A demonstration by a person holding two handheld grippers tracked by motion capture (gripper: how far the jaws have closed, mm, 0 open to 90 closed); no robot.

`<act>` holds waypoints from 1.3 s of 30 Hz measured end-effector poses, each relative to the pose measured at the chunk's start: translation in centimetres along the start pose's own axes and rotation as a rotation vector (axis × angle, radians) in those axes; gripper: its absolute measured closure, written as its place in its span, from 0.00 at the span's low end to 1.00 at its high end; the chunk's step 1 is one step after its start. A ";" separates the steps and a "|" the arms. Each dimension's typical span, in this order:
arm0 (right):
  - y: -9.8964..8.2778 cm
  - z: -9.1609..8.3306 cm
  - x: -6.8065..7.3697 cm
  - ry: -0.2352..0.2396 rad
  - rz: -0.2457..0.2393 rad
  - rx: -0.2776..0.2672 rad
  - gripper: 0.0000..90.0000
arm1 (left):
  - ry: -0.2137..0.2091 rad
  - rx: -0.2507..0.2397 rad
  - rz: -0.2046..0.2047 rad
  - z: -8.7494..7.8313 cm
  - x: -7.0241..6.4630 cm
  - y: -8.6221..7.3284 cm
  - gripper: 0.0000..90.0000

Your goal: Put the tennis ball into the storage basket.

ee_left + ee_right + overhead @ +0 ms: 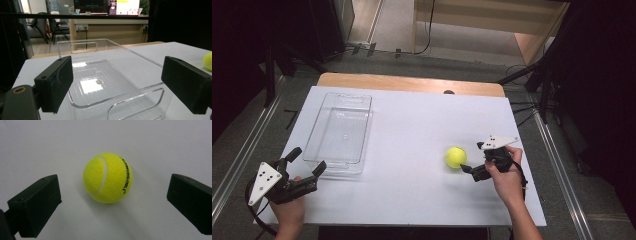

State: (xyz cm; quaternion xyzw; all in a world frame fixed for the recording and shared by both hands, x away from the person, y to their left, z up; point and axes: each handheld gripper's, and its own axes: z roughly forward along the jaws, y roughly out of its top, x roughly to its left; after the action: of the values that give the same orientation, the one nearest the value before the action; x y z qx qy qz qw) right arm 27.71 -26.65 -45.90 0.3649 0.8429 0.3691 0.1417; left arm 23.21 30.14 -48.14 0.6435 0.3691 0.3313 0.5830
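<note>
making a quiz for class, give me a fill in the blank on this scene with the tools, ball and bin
1. The right tool has its jaws ____ on either side of the yellow tennis ball.
2. The clear plastic bin holds ____.
3. The left tool sits at the bin's ____ end.

Missing words: open; nothing; near

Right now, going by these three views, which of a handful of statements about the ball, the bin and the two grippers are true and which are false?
1. The tennis ball lies on the white table, gripped by nothing. True.
2. The right gripper is shut on the ball. False: its jaws stand wide open, the ball ahead of them.
3. The clear bin holds nothing. True.
4. The ball is inside the bin. False: it lies on the table, well to the bin's right.
5. The left gripper is open at the bin's near end. True.
</note>
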 end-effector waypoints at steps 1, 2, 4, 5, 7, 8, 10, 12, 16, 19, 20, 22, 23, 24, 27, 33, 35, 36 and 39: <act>0.1 0.0 0.0 0.002 -0.003 0.005 0.00 | -0.001 -0.001 -0.001 0.0 0.0 0.0 0.12; 0.1 0.0 0.0 0.006 -0.003 0.011 0.00 | -0.001 -0.001 -0.001 0.0 0.0 0.0 0.12; 0.3 0.2 0.0 0.006 -0.011 0.018 0.00 | -0.001 -0.001 -0.001 0.0 0.0 0.0 0.12; 0.3 0.2 0.1 0.006 -0.011 0.024 0.00 | -0.001 -0.002 -0.001 0.0 0.0 0.0 0.12; 0.4 0.3 0.0 0.008 -0.016 0.025 0.00 | -0.001 -0.001 -0.002 0.0 0.0 0.0 0.12; 0.5 0.5 0.0 0.010 -0.016 0.034 0.00 | -0.001 -0.001 -0.001 0.0 0.0 0.0 0.12; 0.5 0.5 0.0 0.011 -0.013 0.038 0.00 | -0.001 -0.001 -0.001 0.0 0.0 0.0 0.12; 0.7 0.8 -0.1 0.012 -0.020 0.050 0.00 | 0.000 -0.001 -0.001 0.0 0.0 0.0 0.12; 0.8 1.1 -0.1 0.014 -0.016 0.068 0.00 | -0.001 0.000 0.001 0.0 0.0 0.0 0.12; 0.9 1.3 0.0 0.016 -0.014 0.086 0.00 | -0.002 0.000 0.000 0.0 0.0 0.0 0.12; 1.0 1.5 0.0 0.016 -0.017 0.095 0.00 | -0.001 -0.002 -0.002 0.0 0.0 0.0 0.12; 1.1 1.5 -0.1 0.018 -0.020 0.098 0.00 | 0.000 -0.002 -0.005 0.0 0.0 0.0 0.12; 1.2 1.7 -0.1 0.017 -0.018 0.108 0.00 | 0.000 -0.002 -0.005 0.0 0.0 0.0 0.12; 1.2 1.7 -0.1 0.017 -0.018 0.108 0.00 | -0.002 -0.002 -0.003 0.0 0.0 0.0 0.12; 1.3 1.9 -0.1 0.023 -0.022 0.120 0.00 | -0.003 -0.004 -0.003 0.0 0.0 0.0 0.12; 1.6 2.4 -0.1 0.032 -0.031 0.146 0.00 | -0.002 -0.004 -0.005 0.0 0.0 0.0 0.12; 1.8 2.6 0.0 0.036 -0.034 0.161 0.00 | -0.001 -0.002 -0.005 0.0 0.0 0.0 0.12; 1.8 2.6 0.0 0.036 -0.034 0.161 0.00 | -0.003 -0.004 -0.005 0.0 0.0 0.0 0.12; 2.0 2.9 0.1 0.044 -0.040 0.181 0.00 | -0.003 -0.004 -0.005 0.0 0.0 0.0 0.12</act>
State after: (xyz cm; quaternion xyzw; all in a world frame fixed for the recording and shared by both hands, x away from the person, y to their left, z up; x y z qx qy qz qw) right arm 30.19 -24.16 -46.45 0.3510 0.8829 0.2965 0.0967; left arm 23.24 30.15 -48.14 0.6420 0.3693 0.3295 0.5855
